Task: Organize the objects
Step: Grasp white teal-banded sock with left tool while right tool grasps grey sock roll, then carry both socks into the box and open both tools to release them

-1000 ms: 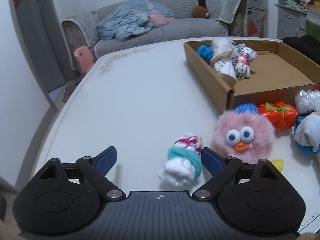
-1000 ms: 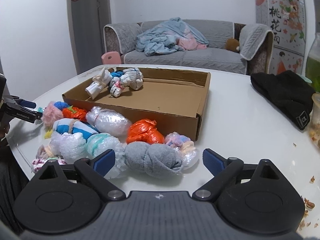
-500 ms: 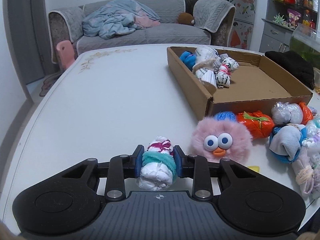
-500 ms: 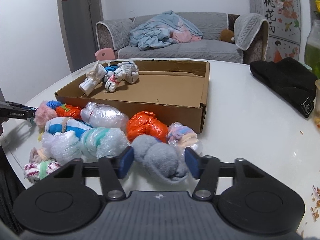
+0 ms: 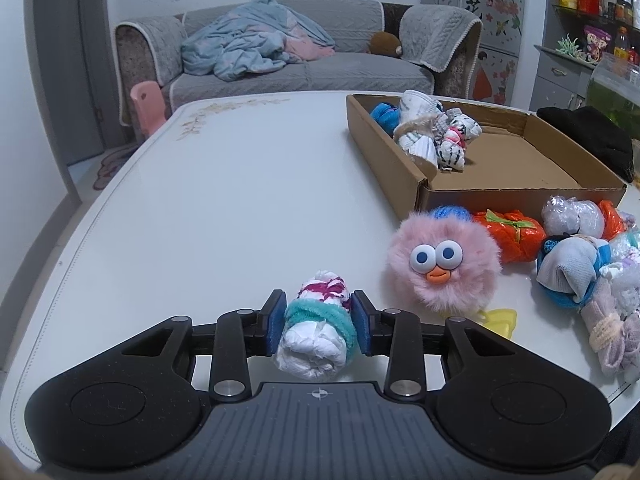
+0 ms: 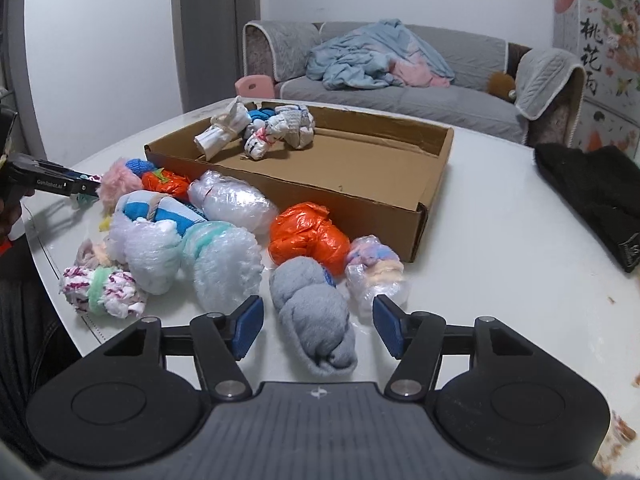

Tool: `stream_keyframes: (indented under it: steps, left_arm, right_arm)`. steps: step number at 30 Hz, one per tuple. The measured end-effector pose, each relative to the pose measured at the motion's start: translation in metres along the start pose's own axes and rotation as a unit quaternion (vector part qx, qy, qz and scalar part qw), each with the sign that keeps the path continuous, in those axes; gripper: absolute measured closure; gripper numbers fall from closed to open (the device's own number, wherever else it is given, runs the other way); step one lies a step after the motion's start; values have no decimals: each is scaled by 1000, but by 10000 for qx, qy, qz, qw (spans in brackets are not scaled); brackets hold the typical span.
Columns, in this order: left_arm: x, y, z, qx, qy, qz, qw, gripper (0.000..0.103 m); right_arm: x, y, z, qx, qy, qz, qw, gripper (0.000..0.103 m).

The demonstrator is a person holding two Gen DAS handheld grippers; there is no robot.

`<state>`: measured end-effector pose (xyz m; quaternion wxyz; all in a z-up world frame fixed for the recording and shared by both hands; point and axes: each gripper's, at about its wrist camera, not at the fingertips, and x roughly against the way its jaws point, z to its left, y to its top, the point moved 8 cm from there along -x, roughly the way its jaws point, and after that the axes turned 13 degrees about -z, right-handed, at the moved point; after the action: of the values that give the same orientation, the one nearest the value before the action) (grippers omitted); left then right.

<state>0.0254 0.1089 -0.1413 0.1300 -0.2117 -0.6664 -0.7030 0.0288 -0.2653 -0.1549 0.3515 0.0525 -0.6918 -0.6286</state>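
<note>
A white sock roll (image 5: 316, 340) with a teal band and magenta marks sits between my left gripper's (image 5: 319, 312) blue pads. They touch its sides while the jaws are opening slightly. A grey sock roll (image 6: 312, 312) lies on the white table between my right gripper's (image 6: 316, 316) pads. Those jaws are opening, with a gap on each side. The cardboard box (image 6: 320, 196) behind holds a few sock bundles in its far left corner. In the right wrist view the left gripper (image 6: 80, 188) shows at the far left.
A pink fluffy toy (image 5: 444, 264) with big eyes sits right of the left gripper. Several wrapped bundles, one an orange one (image 6: 308, 236), crowd the box's near wall. A black hat (image 6: 592, 196) lies at the right. The table edge is close below both grippers.
Both grippers went from wide open to closed around their sock rolls. The right jaws have since parted off the grey roll. The left pads eased slightly but still touch the white roll.
</note>
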Motion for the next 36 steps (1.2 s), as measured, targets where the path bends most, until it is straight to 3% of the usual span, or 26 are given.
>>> stream_keyframes:
  steps: [1,3,4,12,20,29,36]
  left_arm:
    - [1,0,0,6,-11,3,10000,60]
    - [2,-1,0,33,-35,24,10000,63]
    - [2,-1,1,39,-38,29,10000,64]
    - [13,2,4,121,-30,43,9999,67]
    - [31,43,0,66,-89,-260,9996,66]
    - [26,76,-29,-37,-349,-431,9985,66]
    - [7,118,-58,-190,-537,-547,9969,66]
  right_arm:
    - [-2,-2,1,41,54,20,10000,49]
    - [-4,-5,2,86,68,85,9999,69]
    - [-3,-6,2,89,47,64,9999,70]
    - [19,0,-10,-38,-85,-41,9999,70]
    - [35,44,-23,-42,-193,-497,9986,70]
    - [29,72,-24,-72,-62,-759,9971,70]
    - [-4,110,-3,64,229,-878,9959,70]
